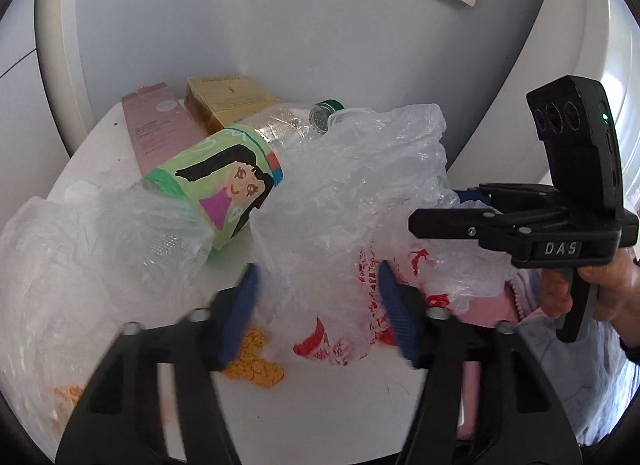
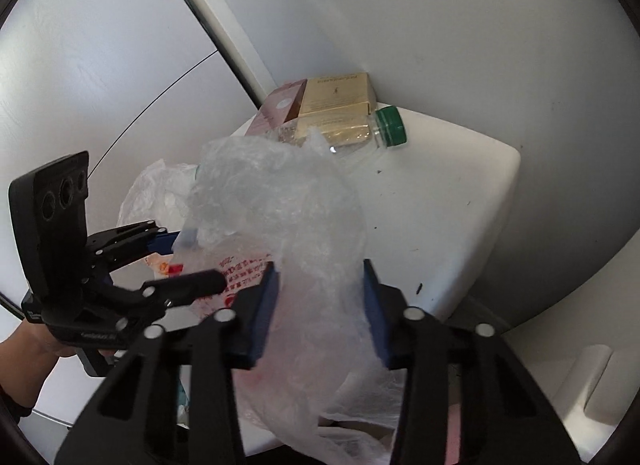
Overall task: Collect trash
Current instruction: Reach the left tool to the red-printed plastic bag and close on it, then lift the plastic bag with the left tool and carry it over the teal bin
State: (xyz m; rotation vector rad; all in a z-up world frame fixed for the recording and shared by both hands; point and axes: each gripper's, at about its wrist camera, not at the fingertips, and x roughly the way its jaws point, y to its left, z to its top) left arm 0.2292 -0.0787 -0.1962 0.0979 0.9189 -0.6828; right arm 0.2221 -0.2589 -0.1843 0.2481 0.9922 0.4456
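My left gripper and right gripper each straddle the clear plastic bag, jaws partly closed; pad contact unclear. Bag lies on white table, beside labelled bottle and boxes.

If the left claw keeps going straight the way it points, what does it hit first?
Most likely the clear plastic bag: its crumpled film already lies between the left claw's fingers. Behind it lies the bottle, though depth is hard to judge.
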